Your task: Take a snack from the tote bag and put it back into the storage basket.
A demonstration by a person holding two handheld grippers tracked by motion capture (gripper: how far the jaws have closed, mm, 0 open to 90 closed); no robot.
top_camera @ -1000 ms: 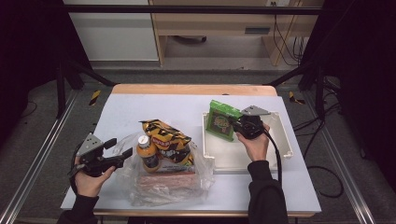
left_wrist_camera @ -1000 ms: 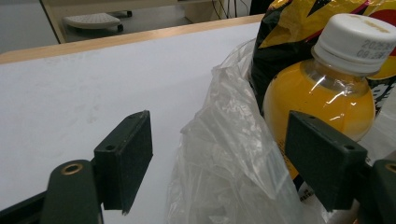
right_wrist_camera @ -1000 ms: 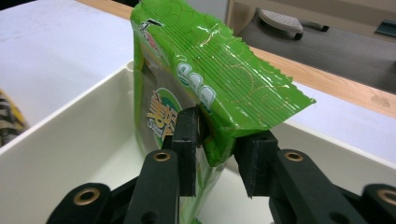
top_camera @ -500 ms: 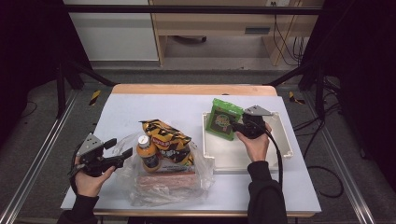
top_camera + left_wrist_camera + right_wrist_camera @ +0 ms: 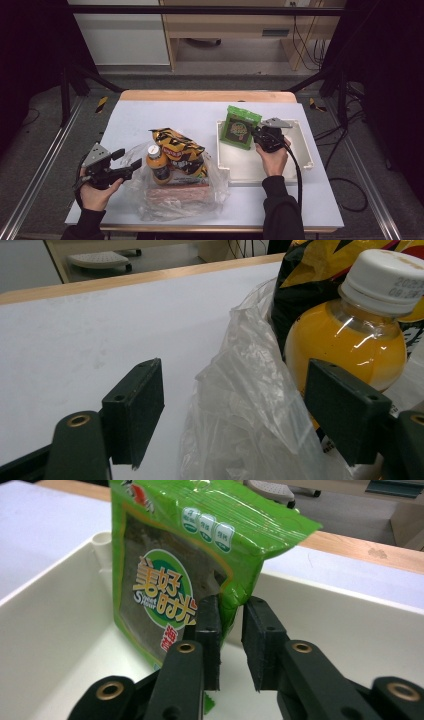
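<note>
In the high view, the right gripper sits over the white tray on the right of the tabletop. Its fingers point left at the green snack packet, which stands tilted against the tray's near-left corner, touching the fingertips. The left gripper rests low at the left of the tabletop, fingers spread wide and aimed at a clear plastic bag just ahead of them. In the bag stand an orange juice bottle and a black-and-yellow snack bag; a reddish wrapped pack lies nearer the person. These lie between the two grippers, well apart from the tray.

In the left gripper view, the left gripper has its fingers far apart and holding nothing. Crumpled film of the plastic bag bulges up between them, closer to the right-hand finger. The juice bottle with its white cap stands just behind that finger, inside the bag, with the snack bag behind it. Bare tabletop stretches beyond the other finger.

In the right gripper view, the right gripper has its jaws, which have just been closing, brought near together with a narrow gap left. The lower right edge of the green snack packet lies between the fingers, against the left-hand one; whether the other presses on it I cannot tell. The packet stands upright ahead and to the left of the fingers, inside the tray, whose far wall runs behind it.
</note>
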